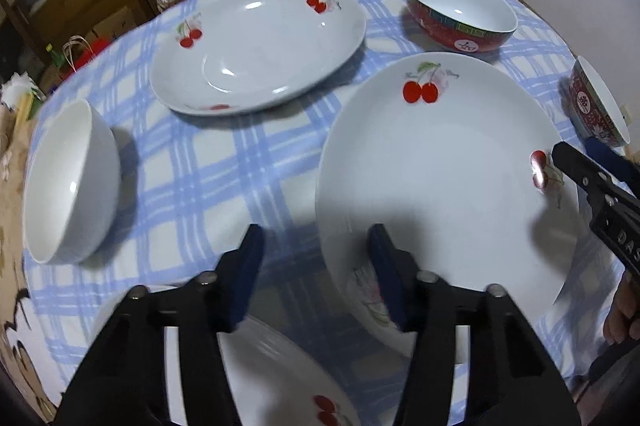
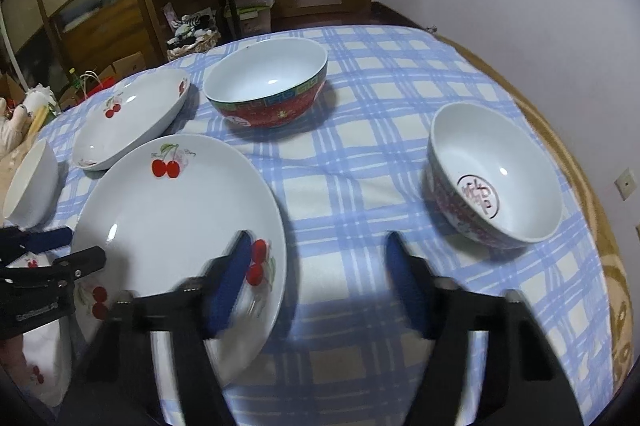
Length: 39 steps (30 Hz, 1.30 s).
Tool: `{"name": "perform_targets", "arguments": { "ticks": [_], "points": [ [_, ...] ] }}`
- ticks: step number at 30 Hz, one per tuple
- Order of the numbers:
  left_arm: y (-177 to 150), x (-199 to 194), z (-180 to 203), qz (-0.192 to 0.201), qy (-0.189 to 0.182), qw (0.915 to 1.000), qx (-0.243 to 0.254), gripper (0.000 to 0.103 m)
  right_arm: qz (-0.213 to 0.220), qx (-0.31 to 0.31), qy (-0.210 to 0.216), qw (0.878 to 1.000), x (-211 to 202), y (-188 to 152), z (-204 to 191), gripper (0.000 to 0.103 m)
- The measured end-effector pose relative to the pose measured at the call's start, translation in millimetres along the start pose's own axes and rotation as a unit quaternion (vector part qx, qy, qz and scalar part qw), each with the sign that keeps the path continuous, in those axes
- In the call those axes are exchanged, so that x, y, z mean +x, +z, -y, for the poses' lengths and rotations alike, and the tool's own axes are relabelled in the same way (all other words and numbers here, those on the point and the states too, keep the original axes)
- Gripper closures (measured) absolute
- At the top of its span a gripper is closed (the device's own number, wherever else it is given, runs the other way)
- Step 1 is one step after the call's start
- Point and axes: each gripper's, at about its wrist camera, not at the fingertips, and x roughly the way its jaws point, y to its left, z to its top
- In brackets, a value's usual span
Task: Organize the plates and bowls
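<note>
Left tongs [image 1: 316, 258] and right tongs [image 2: 316, 266] gape (blue-padded).

"DAS" on right tongs [image 1: 576, 162].

A large white cherry-print plate [image 2: 172, 222] lies nearest, slightly tilted, on the blue checked cloth. Behind it to the left lies a second cherry plate [image 2: 132, 114], shallow and also tilted, its far rim raised. A plain white bowl [image 1: 68, 182] stands at the far left, leaning. Farther back stands a wide red bowl [image 2: 266, 84] with a teal patterned band and white inside, upright. To the right, well apart, a smaller red-patterned bowl [image 2: 496, 174] tips forward, showing a red round mark inside. A third cherry plate [image 1: 280, 378] lies at the near edge.
</note>
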Motion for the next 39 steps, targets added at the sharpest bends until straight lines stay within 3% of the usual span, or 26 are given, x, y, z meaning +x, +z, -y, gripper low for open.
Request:
{"name": "perform_targets", "arguments": {
  "ticks": [4,6,10,12,15,23,39],
  "points": [
    [-0.6,-1.5,-2.5,0.011,-0.007,0.9997,-0.022,0.06,-0.011,0.008,0.017,1.0,4.5,-1.0,1.8,0.058],
    [-0.7,-1.6,-2.2,0.016,-0.008,0.9996,-0.021,0.063,-0.013,0.008,0.024,1.0,4.3,-0.9,1.1,0.066],
    [-1.9,-2.3,2.2,0.02,-0.018,0.9996,-0.01,0.076,-0.023,0.0,0.056,0.998,5.3,-0.3,-4.5,0.092],
    [-3.4,-4.2,7.2,0.025,-0.011,0.9996,0.005,0.083,-0.029,-0.008,0.061,0.998,5.7,-0.8,-8.3,0.092],
    [-3.7,-4.2,11.0,0.029,0.002,0.9995,0.011,0.083,-0.031,-0.026,0.047,0.998,5.3,-2.7,-15.0,0.093],
    [-3.0,-3.6,4.9,0.029,-0.009,0.9995,-0.011,0.083,-0.038,-0.017,0.043,0.998,5.8,-2.6,-14.6,0.093],
    [-4.6,-3.8,11.3,0.042,0.007,0.999,0.01,0.083,-0.042,-0.019,0.035,0.998,9.1,-3.6,-15.1,0.092]
  ]
}}
